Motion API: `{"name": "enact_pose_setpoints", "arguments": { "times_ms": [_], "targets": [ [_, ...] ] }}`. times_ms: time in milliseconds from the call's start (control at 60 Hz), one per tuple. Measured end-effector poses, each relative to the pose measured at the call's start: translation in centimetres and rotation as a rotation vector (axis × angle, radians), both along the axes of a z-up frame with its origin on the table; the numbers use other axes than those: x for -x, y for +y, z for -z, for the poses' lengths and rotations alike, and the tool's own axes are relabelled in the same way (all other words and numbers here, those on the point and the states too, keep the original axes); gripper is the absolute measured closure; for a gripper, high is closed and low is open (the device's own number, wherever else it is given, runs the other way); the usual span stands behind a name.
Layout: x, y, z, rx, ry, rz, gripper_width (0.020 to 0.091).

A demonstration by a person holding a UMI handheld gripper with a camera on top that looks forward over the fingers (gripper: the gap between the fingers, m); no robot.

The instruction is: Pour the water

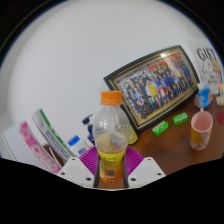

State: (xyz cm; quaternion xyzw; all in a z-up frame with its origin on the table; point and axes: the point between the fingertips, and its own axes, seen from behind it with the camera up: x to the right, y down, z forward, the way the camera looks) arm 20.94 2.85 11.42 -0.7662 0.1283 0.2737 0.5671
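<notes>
Leaning against the wall at far left, a stack of colourful booklets w/ pink and green covers sits on a brown wooden table. Just right of them is a small blue-and-white object, too small to identify. Centre: a clear plastic bottle w/ an orange cap stands upright, holding yellowish liquid in its lower part. It sits btwn the two fingers of the gripper, whose purple pads press against both sides of its base, so the jaws are pinching the bottle. Behind and to the right, a framed group photo in a dark frame leans back against the white wall. Below the frame, two small green blocks lie on the table. Further right stands a pink cup, open top, well apart from the bottle. Past it, at the far right, a blue object and a white sign w/ partial dark lettering.
</notes>
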Motion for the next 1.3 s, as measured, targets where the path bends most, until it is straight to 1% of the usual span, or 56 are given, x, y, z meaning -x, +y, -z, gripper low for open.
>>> {"name": "enact_pose_setpoints", "arguments": {
  "times_ms": [83, 150, 217, 350, 550, 600, 733, 833, 917, 983, 1083, 1133, 1300],
  "targets": [
    [-1.7, 0.2, -3.2, 0.011, 0.273, 0.014, 0.0776],
    [-3.7, 0.8, -4.7, 0.015, 0.464, 0.028, 0.0776],
    [-5.9, 1.4, -5.3, 0.035, 0.645, 0.057, 0.0776],
    [-10.0, 2.8, -4.4, 0.072, 0.954, 0.123, 0.0777],
    [-13.8, 4.0, -2.7, 0.093, 1.387, 0.164, 0.0778],
    [-14.6, 4.2, -2.2, 0.091, 1.460, 0.180, 0.0776],
    [-15.5, 4.5, -0.9, 0.109, 1.540, 0.190, 0.0776],
    [-15.4, 4.5, -0.3, 0.131, 1.496, 0.190, 0.0777],
    [-15.1, 4.3, -0.3, 0.149, 1.361, 0.177, 0.0776],
    [-14.9, 3.9, -1.0, 0.152, 1.221, 0.161, 0.0775],
    [-15.8, 3.3, -2.6, 0.128, 0.966, 0.135, 0.0777],
    [-16.7, 3.2, -3.7, 0.098, 0.806, 0.135, 0.0778],
    [-23.0, 2.1, -8.2, -0.052, 0.260, 0.157, 0.0777]
  ]
}}
